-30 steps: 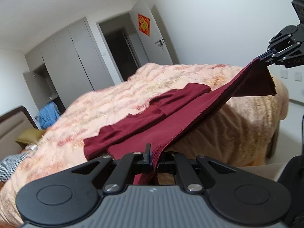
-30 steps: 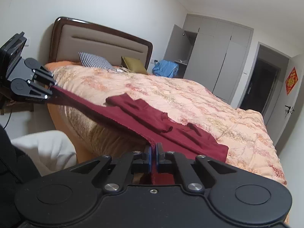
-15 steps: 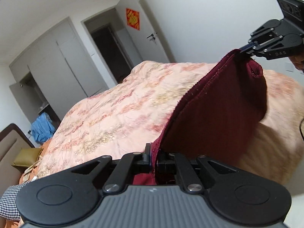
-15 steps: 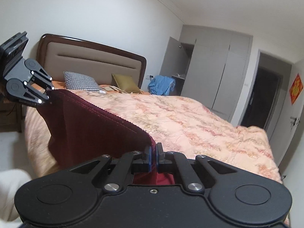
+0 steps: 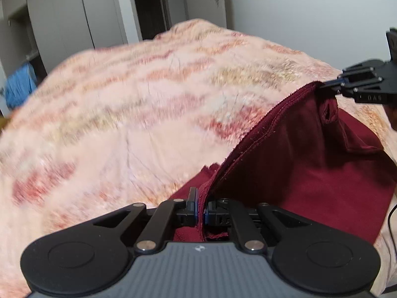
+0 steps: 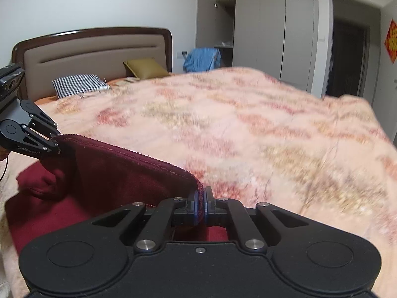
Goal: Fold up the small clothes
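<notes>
Dark red garment (image 6: 119, 173): soft knit, stitched hem along its upper edge, long axis running left to right between the two grippers. Left gripper (image 5: 200, 212) is clamped tight on one hem corner; right gripper (image 6: 201, 207) likewise pinches the other. Hem is raised; the lower cloth lies on the fuzzy peach patterned blanket (image 6: 273, 136) covering the bed.

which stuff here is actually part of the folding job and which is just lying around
Part of the job:
- dark red garment, its hem stretched between both claws
- left claw, shut on the hem
- right claw, shut on the hem
- bedspread, the folding surface

Just lying about:
- checked pillow
- olive cushion
- blue cloth by the wardrobe
</notes>
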`<state>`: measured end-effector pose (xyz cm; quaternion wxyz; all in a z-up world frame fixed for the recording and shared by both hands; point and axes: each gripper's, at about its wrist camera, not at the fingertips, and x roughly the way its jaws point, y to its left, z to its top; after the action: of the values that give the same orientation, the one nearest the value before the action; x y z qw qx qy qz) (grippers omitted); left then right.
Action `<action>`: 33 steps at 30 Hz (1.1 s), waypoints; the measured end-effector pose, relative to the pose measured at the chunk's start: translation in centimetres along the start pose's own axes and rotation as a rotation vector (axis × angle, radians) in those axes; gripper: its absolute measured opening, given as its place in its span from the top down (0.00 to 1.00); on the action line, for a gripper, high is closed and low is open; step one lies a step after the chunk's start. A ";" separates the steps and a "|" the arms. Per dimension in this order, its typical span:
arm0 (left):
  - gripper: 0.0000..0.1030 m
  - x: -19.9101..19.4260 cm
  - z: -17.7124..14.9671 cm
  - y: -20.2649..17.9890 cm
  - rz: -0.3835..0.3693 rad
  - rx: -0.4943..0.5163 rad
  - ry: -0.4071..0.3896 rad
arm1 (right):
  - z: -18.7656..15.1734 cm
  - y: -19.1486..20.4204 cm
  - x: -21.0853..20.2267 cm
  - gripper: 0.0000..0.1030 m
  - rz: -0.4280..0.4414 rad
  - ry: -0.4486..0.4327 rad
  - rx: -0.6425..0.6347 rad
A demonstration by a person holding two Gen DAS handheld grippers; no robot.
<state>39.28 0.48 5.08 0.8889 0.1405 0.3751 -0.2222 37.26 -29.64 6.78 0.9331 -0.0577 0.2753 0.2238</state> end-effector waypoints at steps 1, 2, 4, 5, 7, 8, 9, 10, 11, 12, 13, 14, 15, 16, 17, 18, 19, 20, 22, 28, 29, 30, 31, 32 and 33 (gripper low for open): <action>0.95 0.6 -0.2 0.5 -0.013 -0.012 0.003 | -0.1 -0.2 0.8 0.96 0.003 0.009 0.006; 0.95 1.2 -0.5 0.9 -0.028 -0.024 0.003 | -0.3 -0.5 1.4 0.96 0.006 0.015 0.012; 0.95 2.1 -1.0 1.5 -0.052 -0.043 0.002 | -0.7 -0.8 2.3 0.96 0.012 0.023 0.024; 0.95 2.7 -1.3 1.9 -0.060 -0.049 0.004 | -0.9 -0.9 2.5 0.96 0.014 0.025 0.030; 0.94 3.3 -1.4 2.0 -0.066 -0.052 0.012 | -1.1 -1.2 2.9 0.96 0.017 0.028 0.038; 0.94 3.9 -1.0 2.0 -0.067 -0.050 0.015 | -1.2 -1.3 3.0 0.96 0.018 0.030 0.039; 0.94 3.9 -0.9 1.9 -0.067 -0.050 0.017 | -1.3 -1.4 3.2 0.96 0.018 0.032 0.040; 0.93 4.2 -0.8 2.0 -0.066 -0.052 0.019 | -1.3 -1.4 3.3 0.96 0.019 0.033 0.043; 0.93 4.3 -0.7 2.1 -0.068 -0.055 0.022 | -1.3 -1.5 3.5 0.95 0.020 0.034 0.047; 0.93 4.5 -0.6 2.1 -0.071 -0.058 0.024 | -1.3 -1.7 3.5 0.94 0.021 0.034 0.053; 0.90 4.5 -0.6 2.2 -0.075 -0.061 0.026 | -1.3 -1.8 3.6 0.91 0.020 0.031 0.062; 0.78 4.4 -0.6 2.2 -0.077 -0.066 0.027 | -1.2 -1.9 3.5 0.87 0.019 0.028 0.074; 0.65 4.1 -0.5 2.3 -0.079 -0.075 0.023 | -1.1 -2.0 3.4 0.81 0.024 0.026 0.090; 0.34 3.9 -0.5 2.5 -0.078 -0.086 0.016 | -1.0 -2.2 3.4 0.76 0.029 0.025 0.108; 0.16 3.5 -0.5 2.7 -0.072 -0.097 0.006 | -0.8 -2.4 3.2 0.62 0.033 0.026 0.127; 0.12 3.1 -0.5 2.8 -0.069 -0.105 -0.006 | -0.8 -2.5 3.0 0.56 0.036 0.022 0.140; 0.08 2.6 -0.5 3.0 -0.073 -0.112 -0.014 | -0.8 -2.6 2.7 0.44 0.037 0.015 0.147; 0.05 2.2 -0.6 3.1 -0.076 -0.121 -0.023 | -0.9 -2.5 2.3 0.34 0.035 0.010 0.153; 0.02 1.1 -1.2 3.2 -0.078 -0.138 -0.052 | -1.2 -2.3 1.4 0.20 0.038 0.001 0.159; 0.00 -0.8 -5.1 0.5 -0.077 -0.137 -0.104 | -4.7 1.1 -1.9 0.03 -0.011 -0.015 0.020; 0.00 -0.7 -5.8 -0.3 -0.071 -0.126 -0.106 | -5.5 1.7 -2.3 0.03 -0.021 -0.012 -0.006; 0.00 -0.6 -6.5 -1.1 -0.059 -0.108 -0.108 | -6.3 2.4 -2.6 0.03 -0.037 -0.011 -0.030; 0.02 -0.5 -7.0 -1.8 -0.031 -0.087 -0.106 | -7.0 2.9 -2.8 0.03 -0.063 -0.011 -0.052; 0.07 -0.3 -7.3 -2.5 0.009 -0.071 -0.098 | -7.7 3.4 -2.9 0.04 -0.094 -0.014 -0.071; 0.11 0.0 -7.6 -2.9 0.047 -0.062 -0.090 | -8.3 3.7 -3.0 0.05 -0.125 -0.019 -0.083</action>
<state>33.24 1.17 -0.29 0.9138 0.1115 0.3382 -0.1956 29.33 -29.40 1.44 0.9447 -0.1112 0.2526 0.1770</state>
